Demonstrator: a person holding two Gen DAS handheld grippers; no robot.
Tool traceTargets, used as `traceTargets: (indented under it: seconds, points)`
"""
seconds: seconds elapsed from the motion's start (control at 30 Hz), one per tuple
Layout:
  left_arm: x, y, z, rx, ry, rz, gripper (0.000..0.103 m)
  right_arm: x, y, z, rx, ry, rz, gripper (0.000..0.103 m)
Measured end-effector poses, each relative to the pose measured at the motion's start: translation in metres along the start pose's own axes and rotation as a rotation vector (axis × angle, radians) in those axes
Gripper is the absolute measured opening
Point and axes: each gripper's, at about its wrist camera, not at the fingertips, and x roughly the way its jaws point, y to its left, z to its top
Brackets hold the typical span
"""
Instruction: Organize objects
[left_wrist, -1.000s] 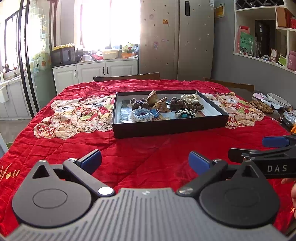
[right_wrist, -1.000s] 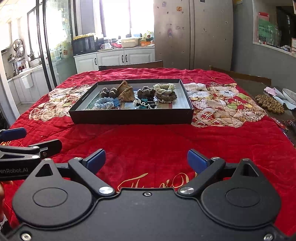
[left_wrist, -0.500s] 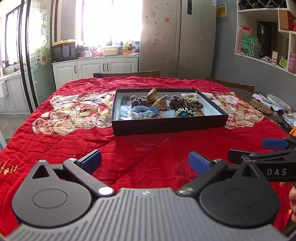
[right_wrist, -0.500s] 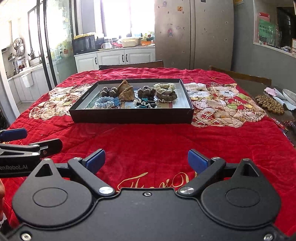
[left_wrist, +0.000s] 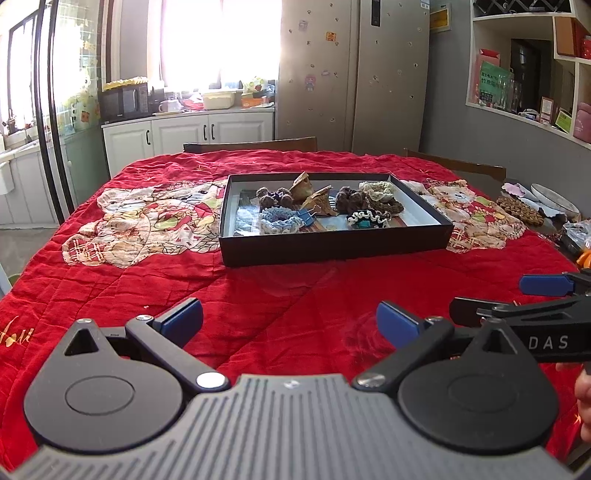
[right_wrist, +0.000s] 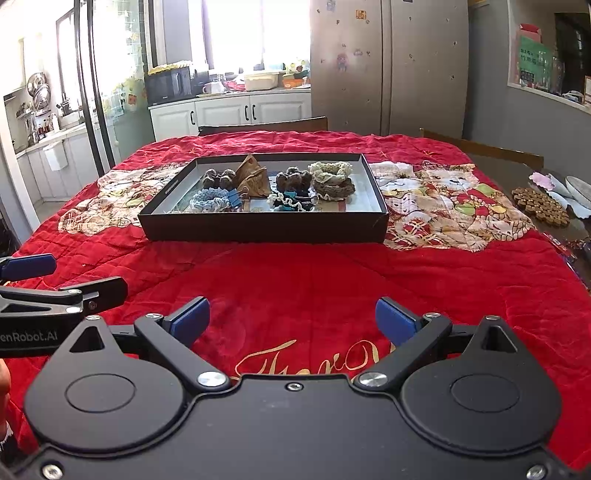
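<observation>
black tray (left_wrist: 332, 249) of crochet scrunchies (left_wrist: 279, 218)

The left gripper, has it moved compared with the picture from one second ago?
Yes, slightly. In its own view the black tray now sits a little lower and nearer against the red tablecloth, so the left gripper has eased forward toward it.

A red quilted cloth (right_wrist: 332, 280) with cartoon cat patches covers the desk. Beyond its far edge, two wooden chair backs (right_wrist: 262, 125) peek up. Behind those stands a tall steel fridge (right_wrist: 388, 66) dotted with stickers; left of the fridge, white cabinets (right_wrist: 229, 110) carry a black microwave (right_wrist: 168, 85) under a bright window. Right of the fridge, wall shelves (left_wrist: 528, 74) hold boxes and glassware. Off the cloth's right edge lies a brown beaded trivet (right_wrist: 539, 205) beside a plate (right_wrist: 580, 188).
</observation>
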Motion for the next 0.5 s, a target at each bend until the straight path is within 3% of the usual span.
traceTargets:
  seconds: [0.5]
  points:
    - [0.0005, -0.0016, -0.0014, 0.009, 0.005, 0.002, 0.103, 0.0015, -0.0001, -0.0003, 0.0, 0.005, -0.001, 0.097]
